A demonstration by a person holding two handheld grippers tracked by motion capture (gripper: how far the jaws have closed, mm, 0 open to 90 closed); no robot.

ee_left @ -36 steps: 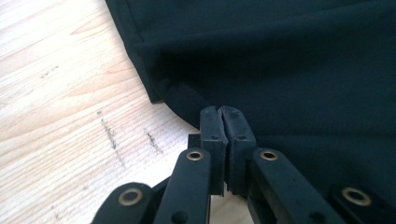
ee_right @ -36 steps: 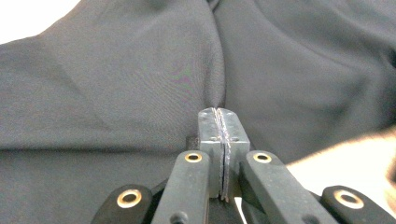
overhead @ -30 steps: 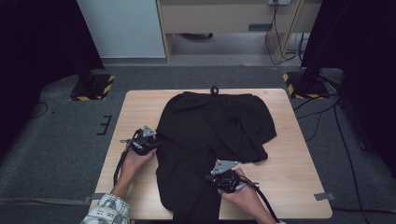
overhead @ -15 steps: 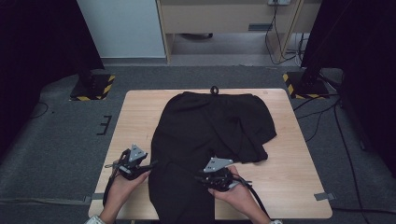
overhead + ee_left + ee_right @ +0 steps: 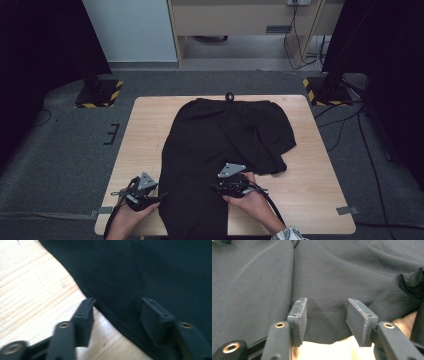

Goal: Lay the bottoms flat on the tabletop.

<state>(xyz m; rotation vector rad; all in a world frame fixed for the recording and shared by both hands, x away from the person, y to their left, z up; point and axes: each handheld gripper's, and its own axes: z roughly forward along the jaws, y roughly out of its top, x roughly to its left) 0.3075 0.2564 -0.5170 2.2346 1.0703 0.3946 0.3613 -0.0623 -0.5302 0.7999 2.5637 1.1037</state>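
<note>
Currently a black garment (image 5: 225,145) lies spread over the middle of the desk (image 5: 320,200), reaching from the far edge to the near edge. Fabric is matte, smooth-woven and dark charcoal in the close views, with soft shallow folds and one long straight seam (image 5: 293,270) running away from the right gripper's camera. Upper part is broad and roughly rectangular; a folded flap bunches out toward the right side; the lower part narrows into a long panel that runs down to the near edge. Desk top is pale wood with visible straight grain, square-cornered. A small dark loop (image 5: 229,96) sits at the far edge, touching the garment's top.

Left gripper (image 5: 141,192) rests low at the near left, just beside the garment's left hem, held in the left hand (image 5: 131,217) with the forearm entering from the near edge. Its fingers (image 5: 86,315) stand apart and have just eased slightly inward; the hem edge passes between them, one finger over bare wood, the other over cloth, neither pressing it.

Right gripper (image 5: 231,184) sits on the cloth near the middle, the right hand (image 5: 250,202) behind it, pointing toward the far side. Its fingers (image 5: 298,317) have just been opening; the fabric edge lies between them, unpinched.
</note>
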